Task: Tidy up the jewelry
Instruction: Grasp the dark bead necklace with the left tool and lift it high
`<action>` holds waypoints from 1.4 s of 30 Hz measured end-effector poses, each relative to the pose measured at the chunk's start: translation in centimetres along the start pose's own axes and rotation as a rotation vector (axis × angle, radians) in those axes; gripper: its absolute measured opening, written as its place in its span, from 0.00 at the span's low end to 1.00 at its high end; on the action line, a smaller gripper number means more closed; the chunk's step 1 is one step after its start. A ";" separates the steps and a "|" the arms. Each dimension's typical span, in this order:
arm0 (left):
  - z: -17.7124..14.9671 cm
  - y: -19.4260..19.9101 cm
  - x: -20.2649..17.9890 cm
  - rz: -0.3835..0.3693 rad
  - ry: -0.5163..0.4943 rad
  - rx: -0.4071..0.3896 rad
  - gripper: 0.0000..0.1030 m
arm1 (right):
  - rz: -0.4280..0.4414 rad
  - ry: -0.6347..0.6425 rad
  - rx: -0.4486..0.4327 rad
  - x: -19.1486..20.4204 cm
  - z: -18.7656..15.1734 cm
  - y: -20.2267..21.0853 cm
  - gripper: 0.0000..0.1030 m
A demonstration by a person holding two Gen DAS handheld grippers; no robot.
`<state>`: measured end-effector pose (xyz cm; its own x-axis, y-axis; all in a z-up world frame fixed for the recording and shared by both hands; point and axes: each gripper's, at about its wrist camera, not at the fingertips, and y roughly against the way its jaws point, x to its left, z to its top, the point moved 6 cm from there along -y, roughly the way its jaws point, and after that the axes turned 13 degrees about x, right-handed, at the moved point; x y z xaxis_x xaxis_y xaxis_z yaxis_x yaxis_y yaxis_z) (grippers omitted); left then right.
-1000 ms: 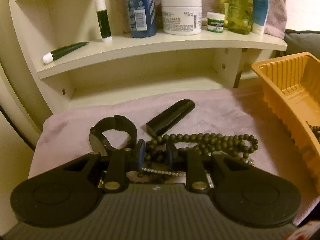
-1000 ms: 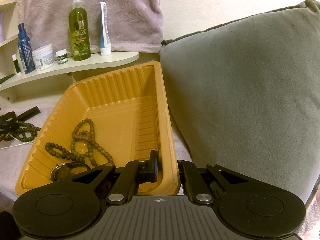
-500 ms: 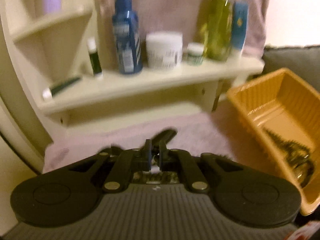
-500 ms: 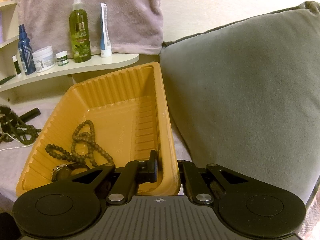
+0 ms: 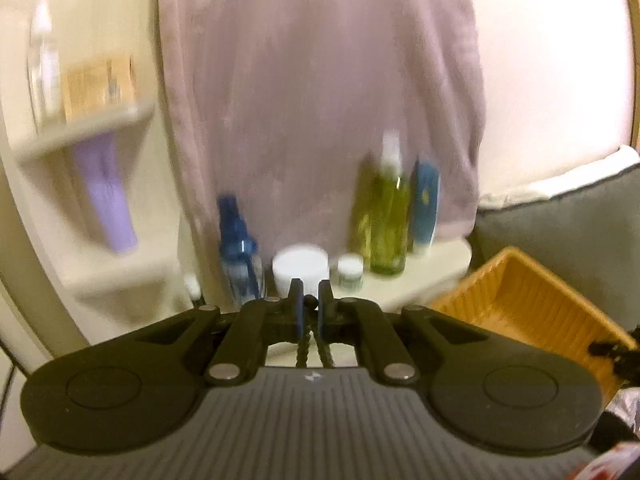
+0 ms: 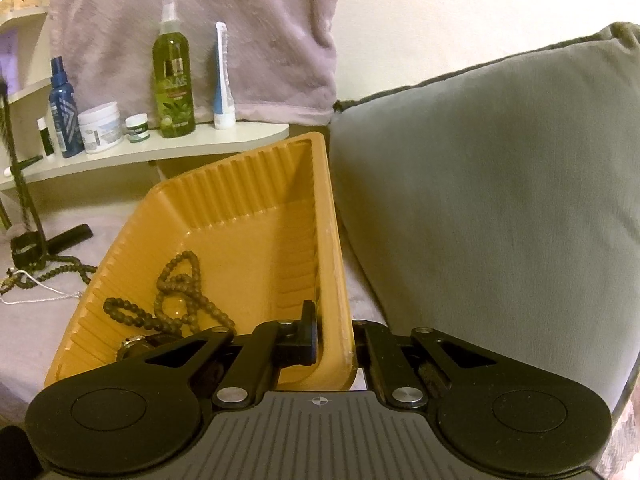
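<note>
Left hand-held gripper (image 5: 309,303), lower centre of the left wrist view: jaws nearly together, pinching the dark bead necklace (image 5: 305,346); two beaded strands hang down between the fingers. View is motion-blurred.

Right hand-held gripper (image 6: 334,334), lower centre of the right wrist view: jaws clamped on the near right wall of the orange tray (image 6: 334,264), one finger inside, the other outside.

Inside the tray, lower left of its floor: a brown bead strand (image 6: 180,296) in loops, and a round metal-rimmed item (image 6: 134,346) partly hidden behind the gripper; cannot tell what it is.

Left edge of the right wrist view: the held necklace runs as a taut dark line from the top of the frame down to the pink cloth (image 6: 52,332), where its lower loops lie beside a black ring-shaped piece (image 6: 25,246), a black bar (image 6: 70,236) and a thin pale chain (image 6: 40,298).

Right of the tray, touching it: grey cushion (image 6: 500,184).

Farther back: cream shelf (image 6: 224,140) carrying a blue bottle (image 6: 62,112), white jar (image 6: 100,122), small jar (image 6: 137,123), green spray bottle (image 6: 173,76) and a white-blue tube (image 6: 223,76). Behind them hangs a mauve towel (image 6: 192,12).
</note>
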<state>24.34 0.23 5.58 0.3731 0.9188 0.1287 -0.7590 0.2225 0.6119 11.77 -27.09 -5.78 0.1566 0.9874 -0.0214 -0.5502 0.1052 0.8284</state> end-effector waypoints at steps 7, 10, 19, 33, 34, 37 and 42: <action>4.6 4.4 -0.1 -0.010 -0.021 -0.104 0.05 | 0.006 0.010 -0.015 0.4 0.2 0.6 0.04; 6.3 5.8 -0.3 -0.006 -0.036 -0.139 0.05 | 0.007 0.011 -0.019 0.5 0.2 0.7 0.04; 11.0 9.2 -3.1 -0.055 -0.092 -0.228 0.05 | 0.007 0.008 -0.023 0.5 0.2 0.8 0.04; 16.9 11.5 -10.2 -0.183 -0.172 -0.338 0.05 | 0.017 -0.006 -0.023 0.2 0.2 0.6 0.04; 17.2 11.3 -10.7 -0.195 -0.175 -0.338 0.05 | 0.018 -0.007 -0.023 0.2 0.2 0.6 0.04; 17.7 10.6 -12.3 -0.221 -0.192 -0.330 0.05 | 0.022 -0.009 -0.021 0.0 0.1 0.5 0.04; 18.0 10.4 -14.1 -0.262 -0.209 -0.321 0.05 | 0.025 -0.016 -0.020 -0.1 0.2 0.5 0.04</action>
<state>20.79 -16.32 24.22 0.6488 0.7403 0.1763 -0.7392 0.5582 0.3767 11.65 -27.12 -5.30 0.1562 0.9877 0.0081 -0.5701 0.0835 0.8173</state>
